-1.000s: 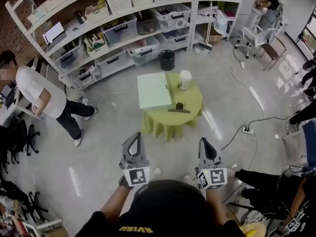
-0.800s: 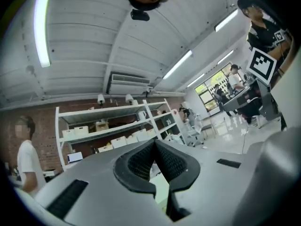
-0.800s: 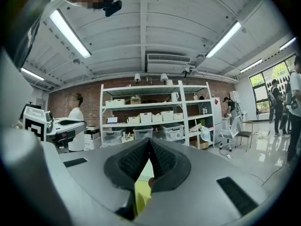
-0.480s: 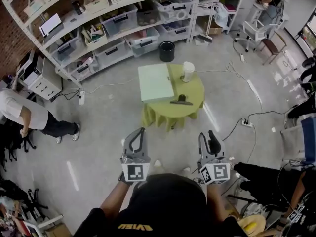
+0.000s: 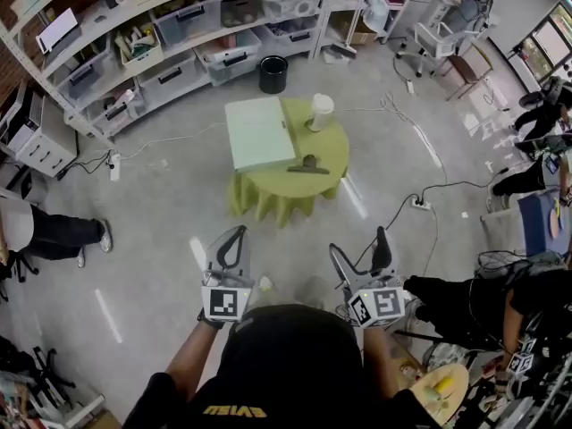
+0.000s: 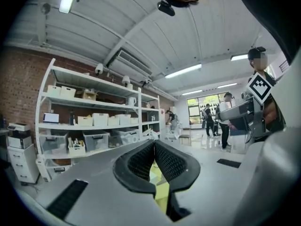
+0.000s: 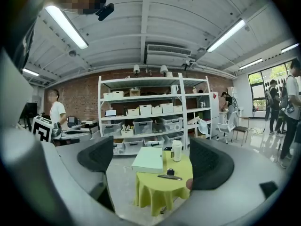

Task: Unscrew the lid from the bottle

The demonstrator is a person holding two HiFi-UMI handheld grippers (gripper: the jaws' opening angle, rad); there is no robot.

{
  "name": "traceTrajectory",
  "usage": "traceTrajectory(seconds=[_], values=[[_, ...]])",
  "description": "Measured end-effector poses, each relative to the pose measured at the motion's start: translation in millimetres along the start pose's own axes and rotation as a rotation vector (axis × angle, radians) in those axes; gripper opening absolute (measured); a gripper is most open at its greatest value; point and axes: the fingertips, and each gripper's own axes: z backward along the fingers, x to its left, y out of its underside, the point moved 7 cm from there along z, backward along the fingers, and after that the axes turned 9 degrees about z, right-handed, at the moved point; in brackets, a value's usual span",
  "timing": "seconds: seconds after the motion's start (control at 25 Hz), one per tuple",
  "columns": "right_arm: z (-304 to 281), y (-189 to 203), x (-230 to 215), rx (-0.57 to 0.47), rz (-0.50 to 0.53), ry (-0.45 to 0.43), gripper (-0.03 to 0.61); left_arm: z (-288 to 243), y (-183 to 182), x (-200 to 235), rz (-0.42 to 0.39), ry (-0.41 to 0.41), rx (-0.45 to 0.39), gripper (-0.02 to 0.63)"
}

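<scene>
Workshop-lab — brick wall [image 7: 80, 95], metal shelving [image 7: 155, 82] of storage bins [image 7: 142, 126]

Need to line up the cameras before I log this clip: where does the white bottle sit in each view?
Head view: bottle upper centre, at the far right edge of the round table.
Right gripper view: bottle near centre, on the same table.
Left gripper view: not in it.
Shared landmark: the white shelving rack behind the table.
</scene>
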Motion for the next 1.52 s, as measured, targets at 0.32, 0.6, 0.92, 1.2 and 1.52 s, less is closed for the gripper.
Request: traceTrajectory(seconds=[0.32, 0.6, 0.92, 1.2, 1.52], values=[[-18, 16, -15, 0.066, -0.006, 0.041, 0.486, -34, 18, 20, 0.008, 0.028, 0.042, 0.018], [-85, 34, -73, 0.074, -0.018, 0.012, 0.485, -111, 25, 20, -0.007, 0.023, 0.053, 0.018], [-193, 40, -182, 0.040, -0.060, -0.036, 0.479, -244, 23, 17, -0.049, -0.051, 0.107, 0.018], [-268, 63, -261, 0.080, -0.028, -0.137, 0.465, -332, 29, 3, -0.100, -0.106, 0.201, 0.018], [-321, 79, -287, 0.112, -0.027, -0.210, 0.449, -361, 55, -5, -0.069, -0.129, 0.270, 0.020]])
